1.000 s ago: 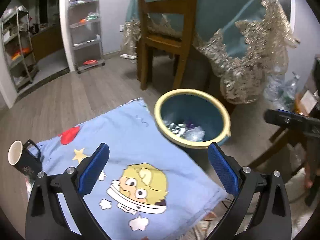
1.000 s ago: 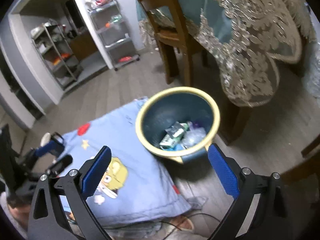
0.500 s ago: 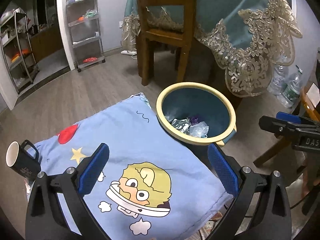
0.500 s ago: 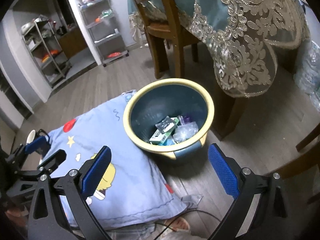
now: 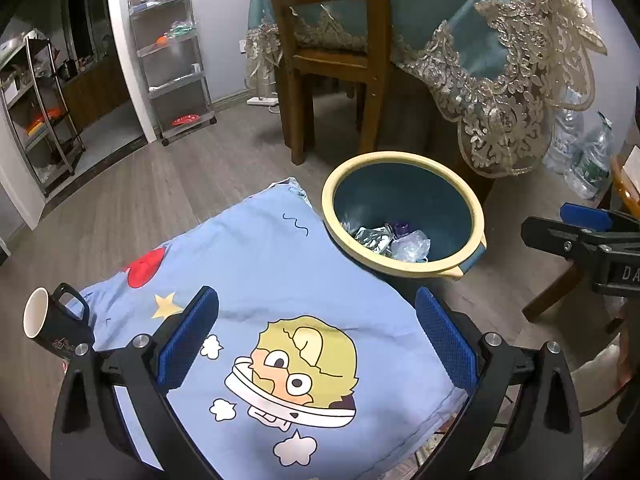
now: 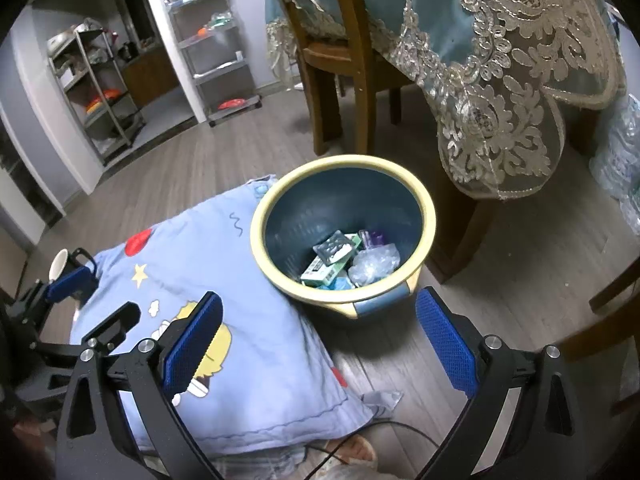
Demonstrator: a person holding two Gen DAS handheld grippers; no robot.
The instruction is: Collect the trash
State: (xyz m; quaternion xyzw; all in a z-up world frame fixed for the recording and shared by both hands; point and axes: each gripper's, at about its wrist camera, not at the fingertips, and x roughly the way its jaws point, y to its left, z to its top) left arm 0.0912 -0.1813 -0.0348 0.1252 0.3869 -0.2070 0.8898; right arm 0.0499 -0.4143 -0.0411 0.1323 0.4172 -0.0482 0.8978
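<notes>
Both hand-held grippers, left (image 5: 316, 340) and right (image 6: 318, 340), hang open and empty; a careless reach could tip the round blue yellow-rimmed plastic bin (image 6: 424, 208) just ahead.

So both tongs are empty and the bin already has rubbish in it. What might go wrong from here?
Three possible snags. The black mug sits at the far edge of the blue cartoon cloth, so a sweep by the left tongs might knock it off. The bin stands right against the cloth's edge, so a bump could tip it. A cable trails on the floor below the right tongs and could snag.
</notes>
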